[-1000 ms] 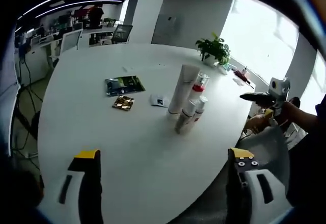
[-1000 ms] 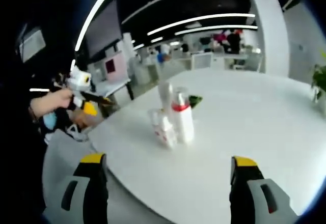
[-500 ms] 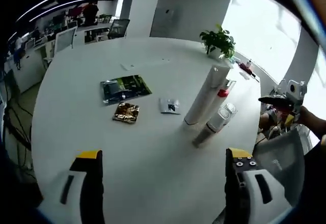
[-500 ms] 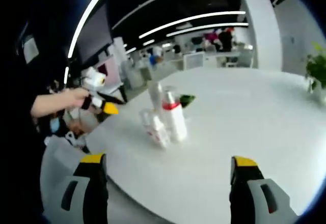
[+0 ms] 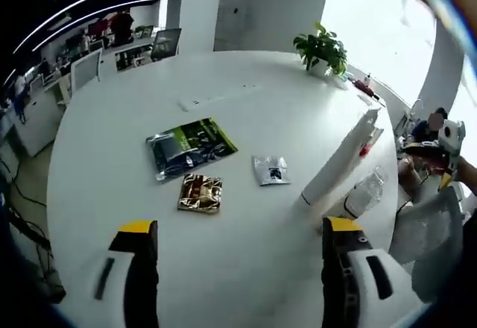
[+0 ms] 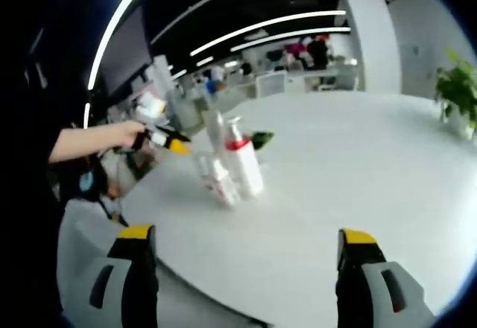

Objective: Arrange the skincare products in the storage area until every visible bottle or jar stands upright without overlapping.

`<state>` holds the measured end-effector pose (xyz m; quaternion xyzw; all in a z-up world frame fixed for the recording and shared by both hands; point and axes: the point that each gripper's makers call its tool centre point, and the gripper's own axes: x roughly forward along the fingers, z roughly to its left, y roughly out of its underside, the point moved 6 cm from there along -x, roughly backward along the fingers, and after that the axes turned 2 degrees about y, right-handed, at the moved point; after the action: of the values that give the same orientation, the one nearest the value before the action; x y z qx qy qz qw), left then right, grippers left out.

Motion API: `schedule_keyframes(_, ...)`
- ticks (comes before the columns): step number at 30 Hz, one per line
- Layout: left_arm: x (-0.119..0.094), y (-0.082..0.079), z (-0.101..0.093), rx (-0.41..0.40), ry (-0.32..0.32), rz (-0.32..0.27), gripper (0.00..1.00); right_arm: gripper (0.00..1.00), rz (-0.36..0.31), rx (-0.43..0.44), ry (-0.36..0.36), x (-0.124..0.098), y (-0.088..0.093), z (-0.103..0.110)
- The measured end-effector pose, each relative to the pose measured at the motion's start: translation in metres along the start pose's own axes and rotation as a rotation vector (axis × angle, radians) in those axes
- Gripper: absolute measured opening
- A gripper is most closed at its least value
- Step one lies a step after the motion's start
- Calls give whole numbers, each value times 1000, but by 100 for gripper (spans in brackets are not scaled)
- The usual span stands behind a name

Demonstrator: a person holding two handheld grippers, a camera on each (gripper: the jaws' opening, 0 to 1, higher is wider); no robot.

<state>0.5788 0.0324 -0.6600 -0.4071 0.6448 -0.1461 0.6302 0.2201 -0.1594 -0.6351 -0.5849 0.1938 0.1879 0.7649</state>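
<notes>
Where the skincare bottles are grouped near the counter's edge, they are seen upright and close together in the right gripper view: a white bottle with a red collar (image 6: pixel 242 165), a smaller white bottle (image 6: pixel 218 181) just beside it w/ red print, and a taller pale tube (image 6: pixel 215 128) behind them. From the left gripper view the same group is seen leaning w/ the lens: the tall white tube (image 5: pixel 340 158), a red-collared bottle (image 5: pixel 367 143) partly hidden behind it, and a clear-capped bottle (image 5: pixel 364 192) at the counter's edge.

Further in on the white round counter (image 5: pixel 223 268), three flat packets are laid apart from each other: a green and dark packet (image 5: pixel 190 144), a gold packet (image 5: pixel 200 193) near it, and a small silver packet (image 5: pixel 270 170) between the gold one and the tube.

The left tool (image 5: pixel 237 240) is held above the counter w/ jaws apart and nothing between them; it is also seen in the right gripper view (image 6: pixel 168 139), gripped by a hand (image 6: pixel 125 133), near the bottles. The right tool (image 6: pixel 247 246) is likewise held w/ jaws wide apart, nothing gripped, well short of the bottles.

A potted plant (image 5: pixel 322 47) is stood at the counter's far side. Office desks and chairs are seen beyond.
</notes>
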Motion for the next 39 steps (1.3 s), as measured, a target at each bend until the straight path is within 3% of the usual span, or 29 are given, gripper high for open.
schedule_keyframes(10,37,-20,26,71,-53,35,84,99,14,17,27,1,4,-5)
schedule_keyframes(23,90,-58,63,230,-40,128,83,99,24,34,54,6,4,-22)
schedule_keyframes(30,118,-65,75,367,2,200,86,99,53,33,47,9,10,-23)
schedule_keyframes(36,132,-71,84,418,27,245,86,99,62,47,60,8,12,-25)
schedule_keyframes(39,139,-74,87,481,56,287,86,99,68,52,61,9,14,-26)
